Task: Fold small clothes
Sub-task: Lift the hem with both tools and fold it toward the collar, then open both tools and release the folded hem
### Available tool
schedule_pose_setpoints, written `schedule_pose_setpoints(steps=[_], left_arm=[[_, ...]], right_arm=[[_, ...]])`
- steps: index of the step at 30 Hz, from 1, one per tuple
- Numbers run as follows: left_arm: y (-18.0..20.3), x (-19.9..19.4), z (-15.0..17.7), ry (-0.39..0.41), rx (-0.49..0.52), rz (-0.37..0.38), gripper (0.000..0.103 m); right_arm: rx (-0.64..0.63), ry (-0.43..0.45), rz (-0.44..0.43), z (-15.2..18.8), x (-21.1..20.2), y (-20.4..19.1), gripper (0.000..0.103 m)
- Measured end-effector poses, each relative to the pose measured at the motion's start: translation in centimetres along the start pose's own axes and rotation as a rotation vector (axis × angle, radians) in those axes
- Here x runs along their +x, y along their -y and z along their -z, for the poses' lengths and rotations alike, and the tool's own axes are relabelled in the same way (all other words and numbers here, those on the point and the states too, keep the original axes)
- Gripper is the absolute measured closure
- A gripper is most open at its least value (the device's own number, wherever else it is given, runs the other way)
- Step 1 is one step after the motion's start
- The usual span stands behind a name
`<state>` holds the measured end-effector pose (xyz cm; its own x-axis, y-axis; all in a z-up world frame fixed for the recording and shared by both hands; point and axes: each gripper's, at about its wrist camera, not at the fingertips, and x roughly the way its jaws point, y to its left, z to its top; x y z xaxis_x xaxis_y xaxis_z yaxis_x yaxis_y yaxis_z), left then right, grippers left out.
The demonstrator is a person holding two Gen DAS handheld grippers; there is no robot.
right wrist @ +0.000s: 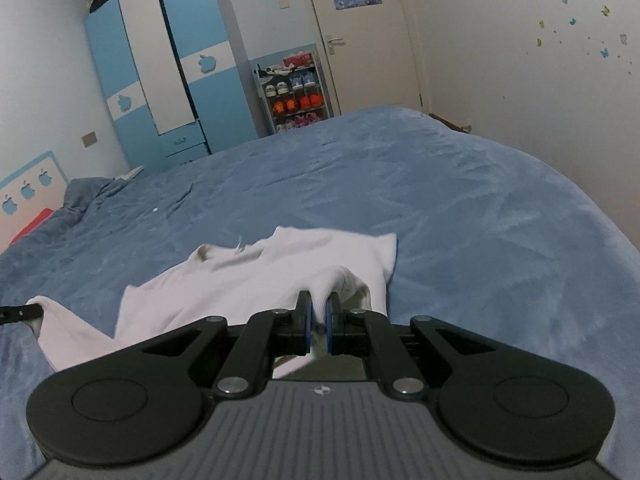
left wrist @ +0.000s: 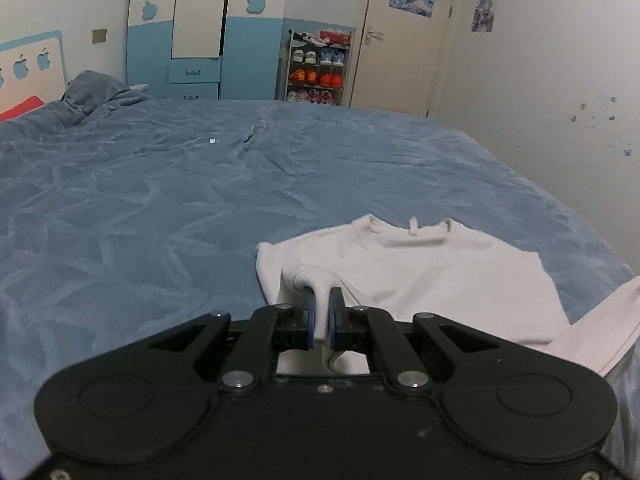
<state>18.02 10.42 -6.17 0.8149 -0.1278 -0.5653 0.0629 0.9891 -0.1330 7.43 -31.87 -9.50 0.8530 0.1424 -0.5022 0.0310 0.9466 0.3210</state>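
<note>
Each hand-held gripper, left (left wrist: 321, 300) and right (right wrist: 318, 304), pinches the white T-shirt (left wrist: 420, 268) at six o'clock on the blue bed (left wrist: 160, 200).

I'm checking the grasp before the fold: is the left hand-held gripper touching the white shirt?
Touching. The left wrist view shows the left hand-held gripper with its blue pads closed on a pinched ridge of the white shirt.

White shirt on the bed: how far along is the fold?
Done: the white shirt lies spread on the blue bedspread, collar away from the grippers. In hand: the left gripper and right gripper each pinch a bunch of its near fabric. Left: no finished fold shows.
</note>
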Motion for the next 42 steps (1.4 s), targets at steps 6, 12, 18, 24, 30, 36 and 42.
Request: schedule_pose_setpoints(steps=[6,12,18,24,30,36,42], left_arm=[[-1.3,6.8,-2.4,0.001,-0.019,-0.032,0.099],[-2.9,12.8,-3.4,-0.029,-0.053,-0.022,0.098],[-3.4,18.5,-4.1,-0.055,-0.057,-0.022,0.093],[-5.2,19.8,-5.4,0.019,-0.064,-0.125,0.066],[-6.2,16.2,-3.5,0.055,0.102,-0.074,0.058],[-5.9,16.5,-0.1,-0.02,0.25,-0.001,0.056],[-3.8,19.8,0.8,-0.034,0.286,-0.008,0.056]], right_arm=[[0.019,-0.007,0.001,-2.0,6.7,0.8,0.096],[0.096,-0.025,-0.013,-3.2,12.4,1.9,0.096],[0.137,-0.017,0.014,-3.4,17.5,3.2,0.095],[0.139,-0.019,0.058,-3.8,20.1,4.1,0.069],[0.073,0.024,0.074,-2.8,18.0,5.0,0.026],[-0.068,-0.044,0.051,-0.9,18.1,4.2,0.019],[-0.179,-0.101,0.081,0.3,19.6,2.4,0.017]])
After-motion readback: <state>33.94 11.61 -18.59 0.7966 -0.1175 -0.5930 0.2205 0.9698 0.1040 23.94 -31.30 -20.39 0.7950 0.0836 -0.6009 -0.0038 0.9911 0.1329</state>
